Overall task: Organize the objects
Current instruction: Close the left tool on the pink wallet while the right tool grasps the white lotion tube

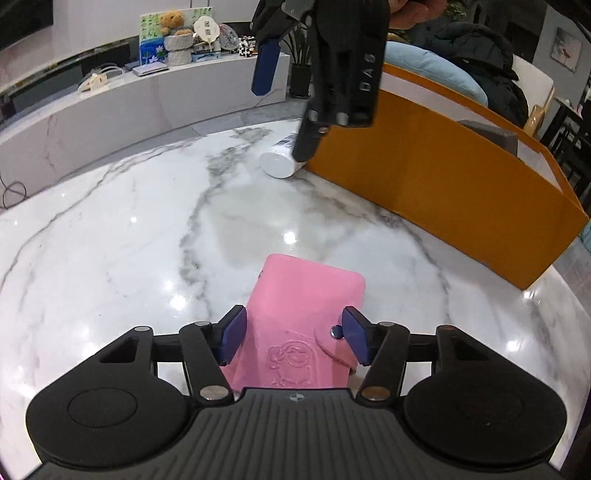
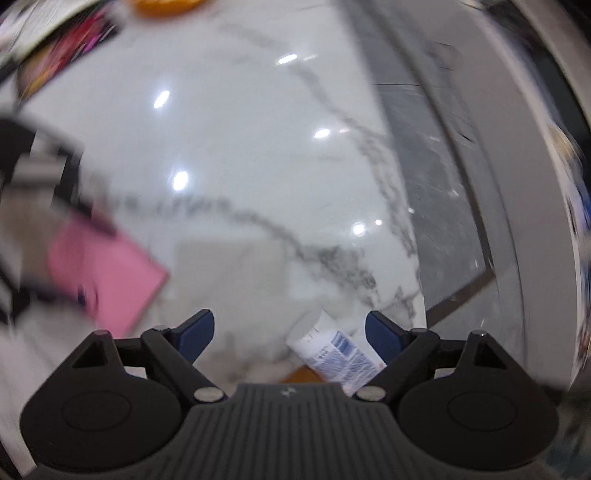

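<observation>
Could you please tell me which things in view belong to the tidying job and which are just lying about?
Job:
- pink wallet, between the left gripper's pads
- white bottle, lying beside the box
- orange box
- right gripper, open above the bottle

Lying about:
- teddy bear and books on the counter behind

Both views are evenly and brightly lit from overhead. Small white glare spots are scattered across the glossy marble worktop [image 1: 147, 229], and only faint, soft shadows are cast on it. The left wrist view is sharp through the middle, while straight edges are bowed strongly towards the dark rim by the fisheye lens. The right wrist view is heavily smeared by motion blur, most of all along its left and upper edges.
</observation>
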Motion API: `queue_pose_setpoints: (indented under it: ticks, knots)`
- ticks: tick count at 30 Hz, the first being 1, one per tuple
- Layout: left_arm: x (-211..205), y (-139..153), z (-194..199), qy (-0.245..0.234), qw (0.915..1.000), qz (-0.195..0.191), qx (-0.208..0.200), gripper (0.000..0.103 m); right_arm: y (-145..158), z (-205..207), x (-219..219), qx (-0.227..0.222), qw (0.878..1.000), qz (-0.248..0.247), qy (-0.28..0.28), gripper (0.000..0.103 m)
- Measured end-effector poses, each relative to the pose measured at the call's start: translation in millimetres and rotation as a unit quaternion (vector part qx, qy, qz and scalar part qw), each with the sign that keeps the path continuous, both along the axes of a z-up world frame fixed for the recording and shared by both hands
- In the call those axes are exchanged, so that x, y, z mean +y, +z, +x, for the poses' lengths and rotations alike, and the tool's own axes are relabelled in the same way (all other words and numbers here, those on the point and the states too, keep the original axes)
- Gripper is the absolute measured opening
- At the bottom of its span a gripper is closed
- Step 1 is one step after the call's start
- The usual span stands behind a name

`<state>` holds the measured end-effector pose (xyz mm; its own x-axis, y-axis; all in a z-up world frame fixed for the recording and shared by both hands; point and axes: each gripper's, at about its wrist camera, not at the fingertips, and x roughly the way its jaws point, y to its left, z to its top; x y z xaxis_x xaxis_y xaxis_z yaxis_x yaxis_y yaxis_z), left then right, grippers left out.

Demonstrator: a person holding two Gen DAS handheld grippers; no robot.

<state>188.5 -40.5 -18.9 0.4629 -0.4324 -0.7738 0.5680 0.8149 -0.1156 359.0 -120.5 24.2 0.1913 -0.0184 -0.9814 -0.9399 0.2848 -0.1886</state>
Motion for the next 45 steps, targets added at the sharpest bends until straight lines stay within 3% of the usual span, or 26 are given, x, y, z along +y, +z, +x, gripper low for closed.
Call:
queue_pose_setpoints:
  ticks: [7, 11, 13, 20, 30, 35, 39, 45]
  knots:
    - [4.3, -1.0, 2.7, 0.005, 0.9998, -0.010, 0.015, 0.076, -42.0, 26.6, 4.8, 0.087, 0.991, -0.102, 0.030, 0.073]
    - [-0.3, -2.1, -2.8, -0.009, 0.9999, 0.006, 0.003, 0.080, -68.0, 29.0, 5.2, 0.088, 0.982, -0.154, 0.068, 0.058]
    - [-3.8, -2.9, -4.2, -0.016, 0.9998, 0.013, -0.002, 0.084, -75.1, 30.4, 4.2, 0.079, 0.980, -0.164, 0.085, 0.058]
    - [-10.9, -7.1, -8.0, -0.034, 0.9988, 0.034, -0.014, 0.092, -80.3, 39.2, 0.4, 0.070, 0.981, -0.156, 0.086, 0.051]
    - [-6.4, -1.2, -8.1, -0.033, 0.9987, 0.038, 0.012, 0.081, -61.5, 13.2, 36.8, 0.043, 0.995, -0.075, 0.059, 0.051]
    - [-1.4, 2.5, -14.5, -0.033, 0.9981, 0.045, 0.025, 0.069, -51.5, 0.0, 59.2, 0.102, 0.994, -0.028, -0.009, 0.045]
    - [5.4, 2.1, -25.5, -0.030, 0.9980, 0.040, 0.039, 0.065, -48.3, -16.0, 64.0, 0.111, 0.991, -0.012, -0.068, 0.045]
    - [10.5, 0.4, -44.9, -0.023, 0.9982, 0.037, 0.040, 0.065, -44.7, -28.1, 28.4, 0.111, 0.966, 0.013, -0.232, 0.045]
